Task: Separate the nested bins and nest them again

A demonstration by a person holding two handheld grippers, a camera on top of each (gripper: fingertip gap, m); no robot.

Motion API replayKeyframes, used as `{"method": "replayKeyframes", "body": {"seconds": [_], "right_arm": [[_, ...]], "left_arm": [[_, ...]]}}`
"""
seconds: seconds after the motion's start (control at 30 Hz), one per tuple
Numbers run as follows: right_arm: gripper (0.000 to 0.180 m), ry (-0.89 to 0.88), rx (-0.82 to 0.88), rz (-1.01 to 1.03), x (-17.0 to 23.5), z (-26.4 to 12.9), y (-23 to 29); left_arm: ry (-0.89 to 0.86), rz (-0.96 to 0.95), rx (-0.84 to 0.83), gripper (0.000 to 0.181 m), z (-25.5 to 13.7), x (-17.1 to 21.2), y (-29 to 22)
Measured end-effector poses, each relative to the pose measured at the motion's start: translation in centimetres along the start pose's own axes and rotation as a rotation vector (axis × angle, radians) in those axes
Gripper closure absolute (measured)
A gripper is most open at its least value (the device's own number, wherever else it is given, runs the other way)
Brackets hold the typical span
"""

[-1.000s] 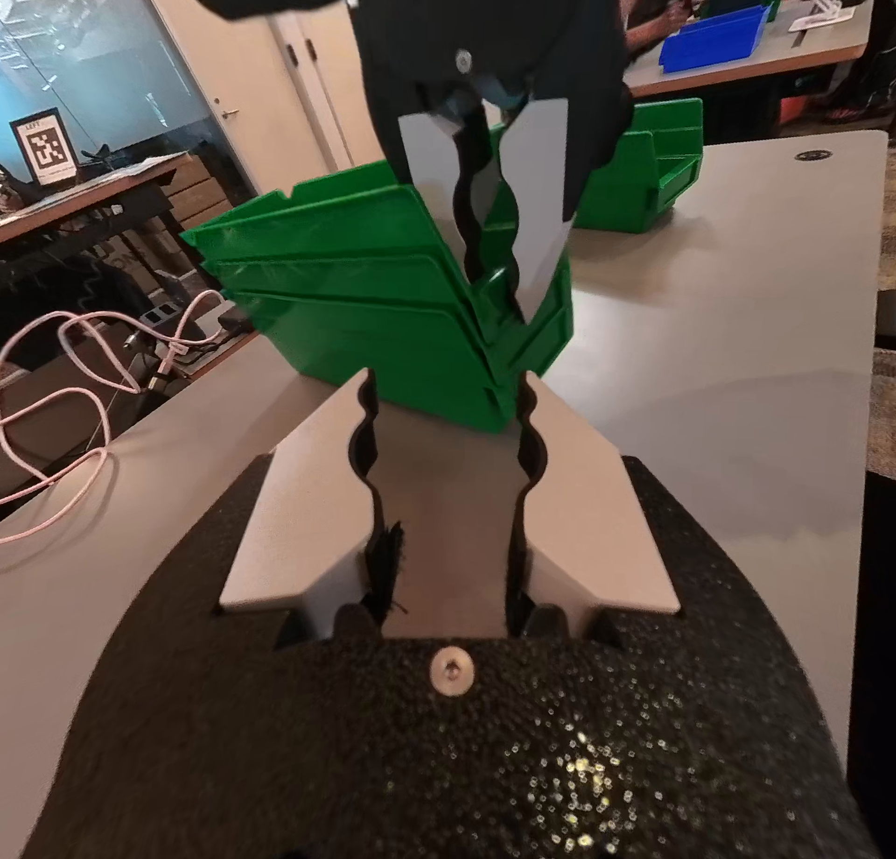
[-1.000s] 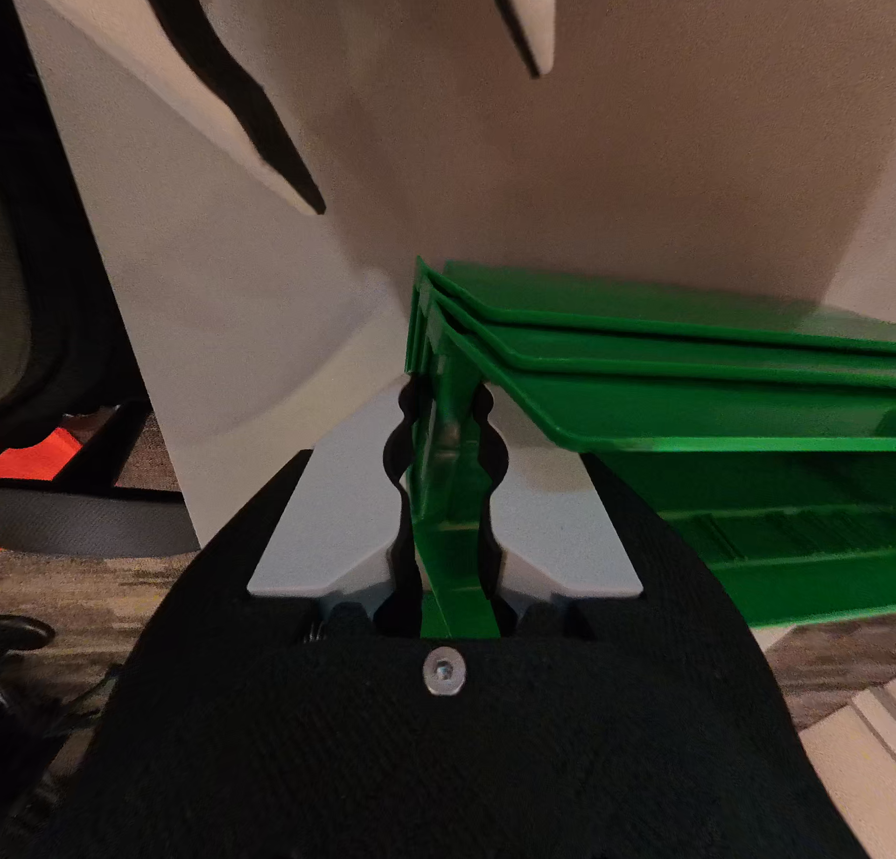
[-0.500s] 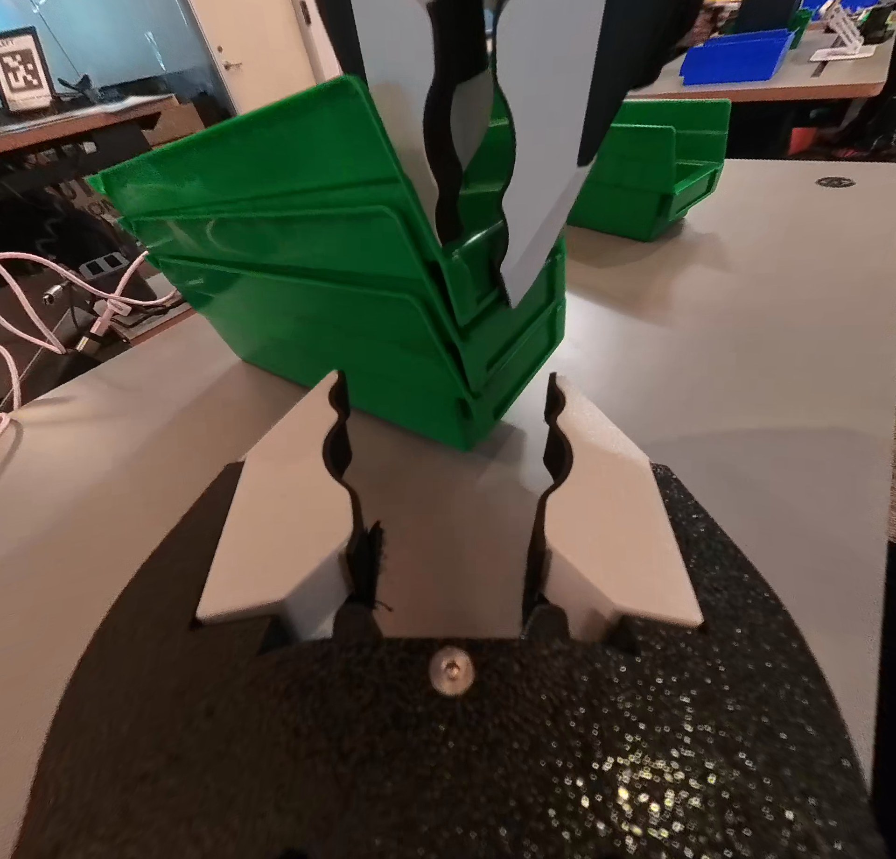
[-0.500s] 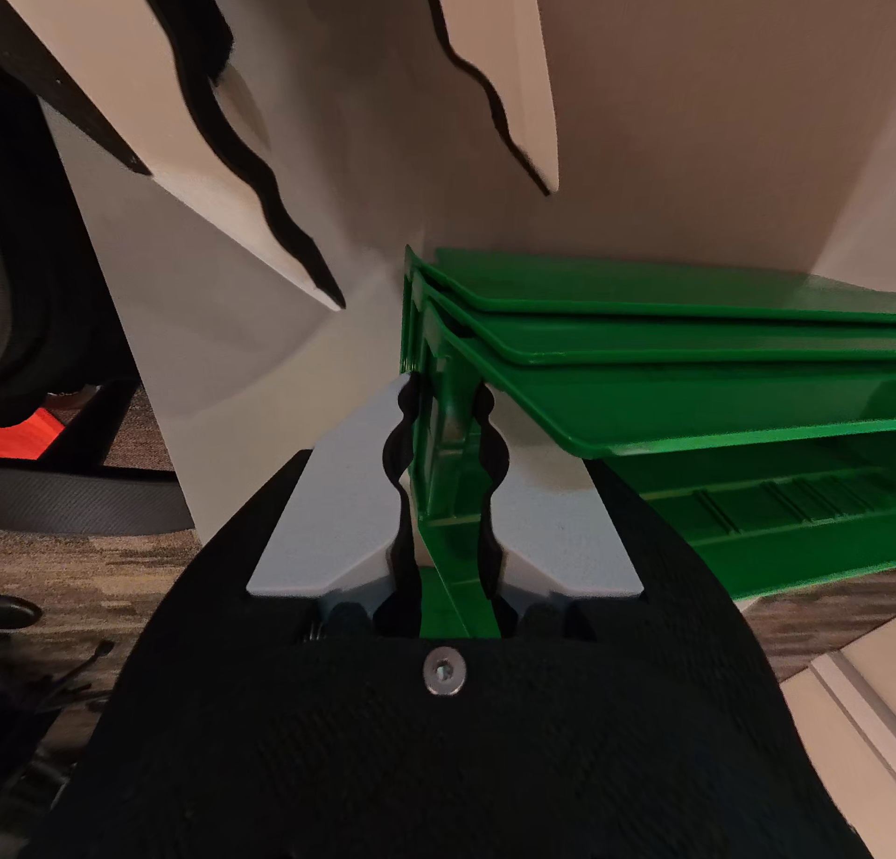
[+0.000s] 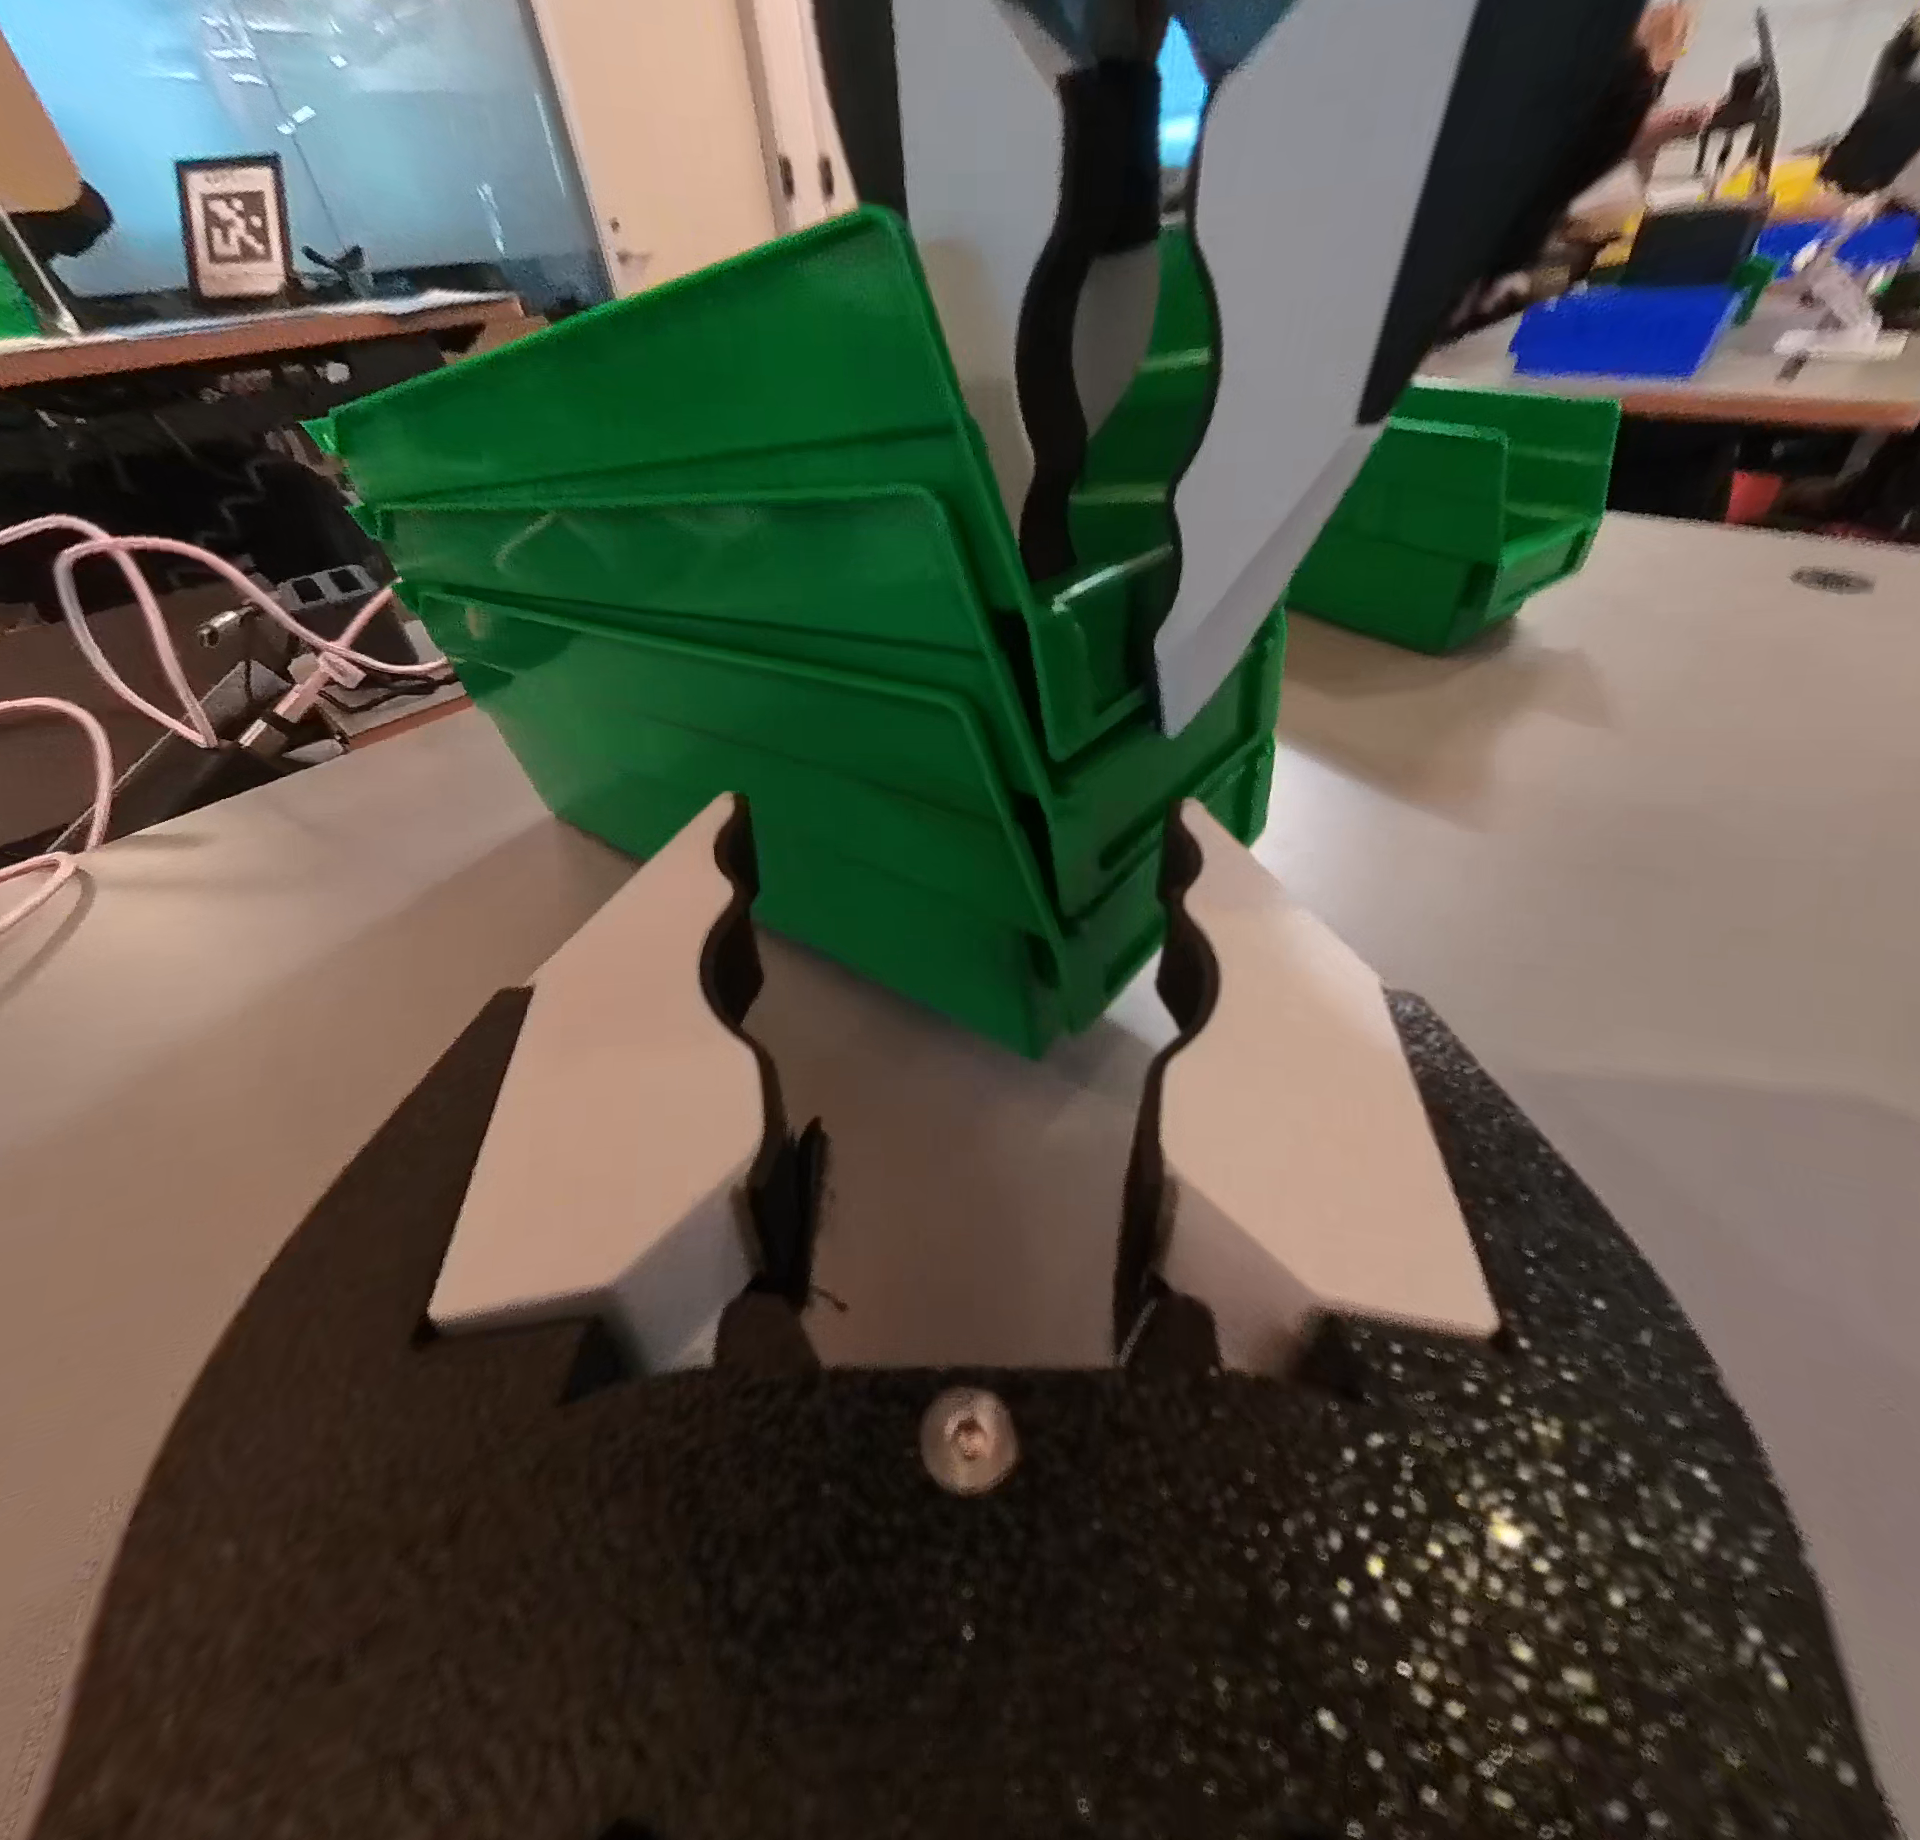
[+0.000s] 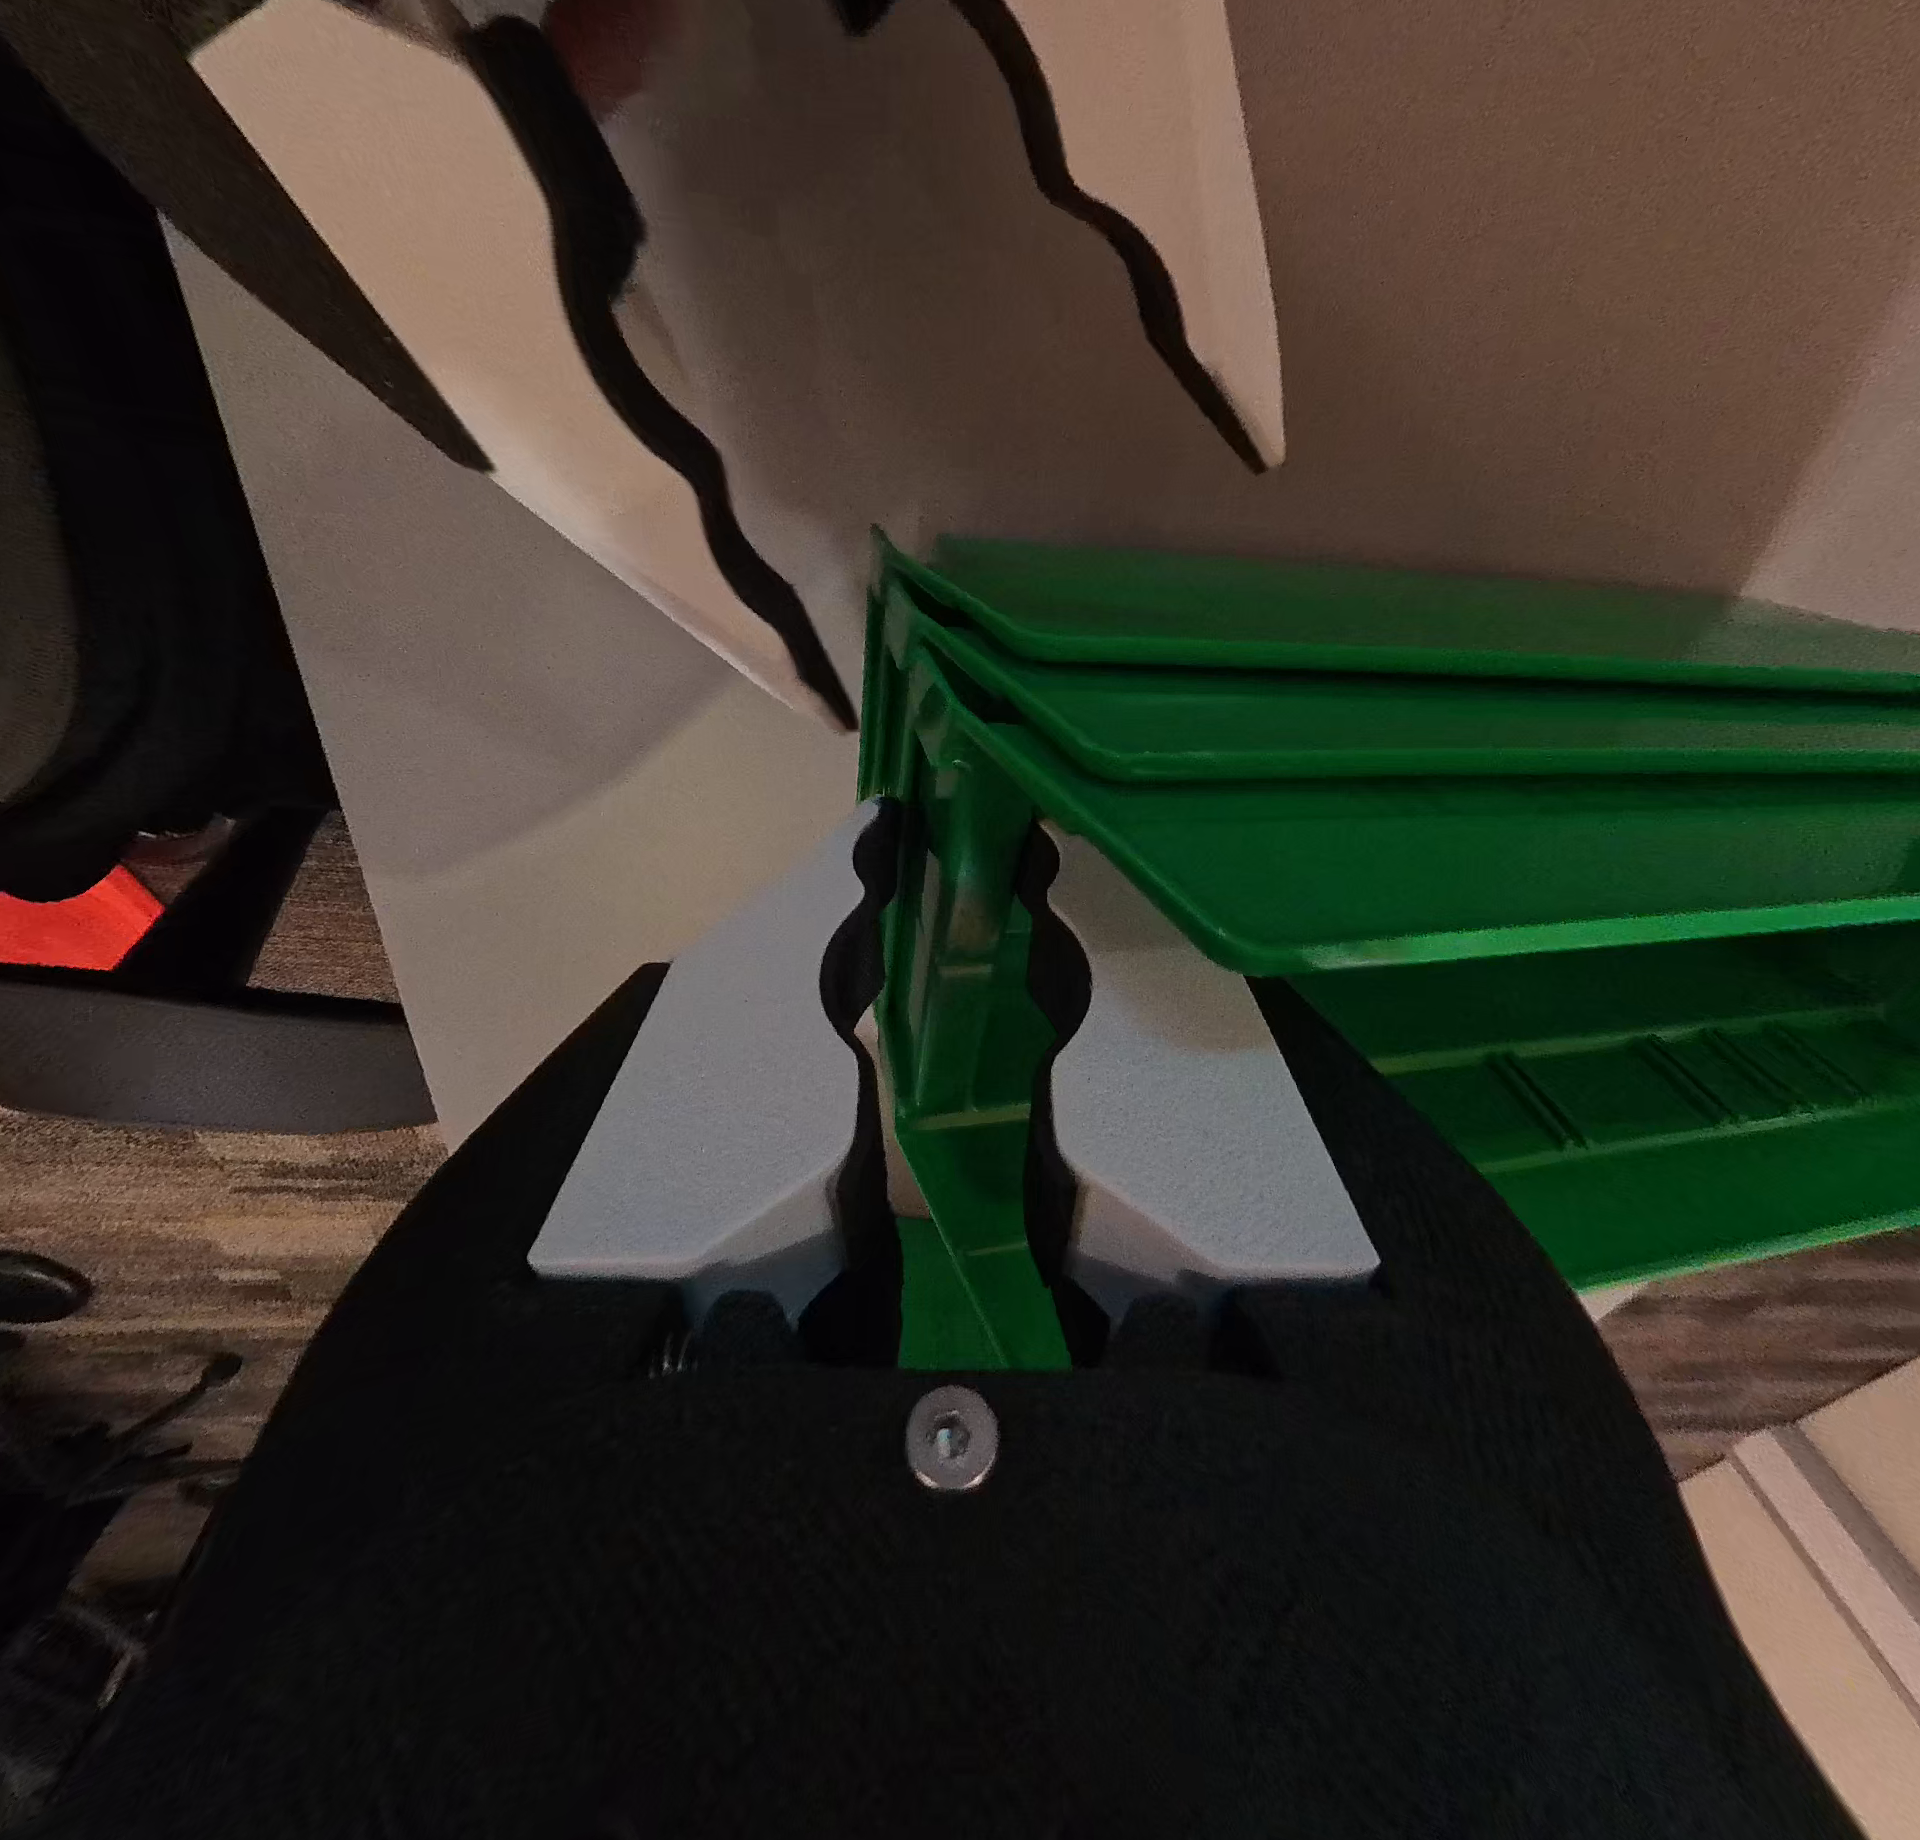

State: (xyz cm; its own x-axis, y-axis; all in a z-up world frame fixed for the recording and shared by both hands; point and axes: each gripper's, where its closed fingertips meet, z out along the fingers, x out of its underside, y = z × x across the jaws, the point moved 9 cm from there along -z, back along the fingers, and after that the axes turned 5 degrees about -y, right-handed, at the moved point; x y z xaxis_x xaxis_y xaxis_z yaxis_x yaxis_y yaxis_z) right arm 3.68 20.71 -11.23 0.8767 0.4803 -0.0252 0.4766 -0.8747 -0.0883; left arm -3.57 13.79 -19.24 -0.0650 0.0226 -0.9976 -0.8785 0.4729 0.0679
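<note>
Three nested green bins (image 5: 831,855) stand on the grey table (image 5: 1558,855). The top bin (image 5: 675,419) is tilted up out of the stack. My right gripper (image 6: 961,834) is shut on the top bin's wall (image 6: 966,1063) and comes down from above in the left wrist view (image 5: 1101,595). My left gripper (image 5: 956,814) is open and empty, low over the table, with its fingertips at the near corner of the lower bins. It also shows at the top of the right wrist view (image 6: 1049,590), open.
Another green bin (image 5: 1455,523) stands at the back right of the table. Blue bins (image 5: 1621,336) are on a far table. A pink cable (image 5: 104,585) hangs off the left edge. A framed marker card (image 5: 231,227) stands at far left.
My left gripper has moved in close to the stack's near corner and its jaws have spread wider. My right gripper has kept its hold and tilted the top bin further up.
</note>
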Motion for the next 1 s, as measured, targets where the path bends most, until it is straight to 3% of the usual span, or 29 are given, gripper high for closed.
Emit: {"method": "replayKeyframes", "body": {"seconds": [0.03, 0.13, 0.5, 1.0], "right_arm": [[0.159, 0.002, -0.003, -0.004, -0.1, 0.1, 0.1], [0.159, 0.008, -0.006, -0.013, -0.4, 0.3, 0.2], [0.16, 0.0, 0.016, -0.03, -0.4, 1.0, -0.2], [0.16, 0.014, 0.037, -0.065, -0.6, 2.4, -0.9]], "left_arm": [[-0.023, -0.023, -0.009, 0.108, 0.0, 0.0, 0.1], [-0.05, -0.072, -0.027, 0.117, -0.1, 0.2, 0.5], [0.008, -0.28, -0.038, 0.109, 0.1, 1.2, 1.5], [0.082, -0.33, -0.043, 0.111, 0.5, 2.7, 2.2]]}}
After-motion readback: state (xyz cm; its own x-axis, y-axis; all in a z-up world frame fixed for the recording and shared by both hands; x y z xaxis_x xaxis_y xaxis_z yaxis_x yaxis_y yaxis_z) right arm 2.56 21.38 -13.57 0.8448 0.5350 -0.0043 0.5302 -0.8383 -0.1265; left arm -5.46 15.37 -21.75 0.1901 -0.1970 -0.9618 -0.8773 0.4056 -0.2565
